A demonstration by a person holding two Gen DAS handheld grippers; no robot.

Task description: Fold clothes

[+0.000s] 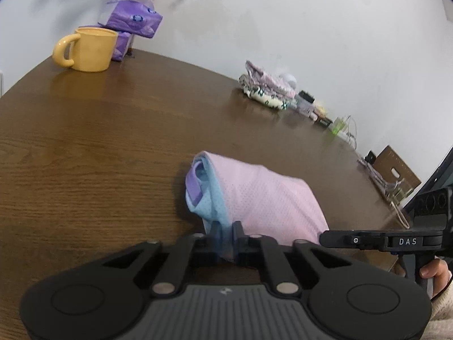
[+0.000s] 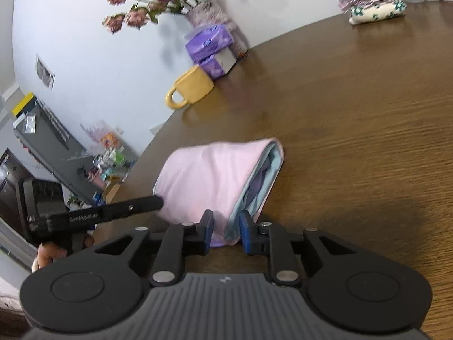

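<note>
A folded garment, pink mesh outside with light blue and purple layers inside, lies on the brown wooden table. My left gripper is shut on its near blue edge, the cloth pinched between the fingers. In the right wrist view the same garment lies ahead, its layered open side facing right. My right gripper stands open, with the garment's near corner loose between its blue pads. The left gripper shows there from the side, at the garment's left edge. The right gripper shows at the garment's near right corner.
A yellow mug and purple tissue packs stand at the far left by a vase of dried flowers. A stack of folded clothes and small items line the wall. The table's edge runs left of the garment.
</note>
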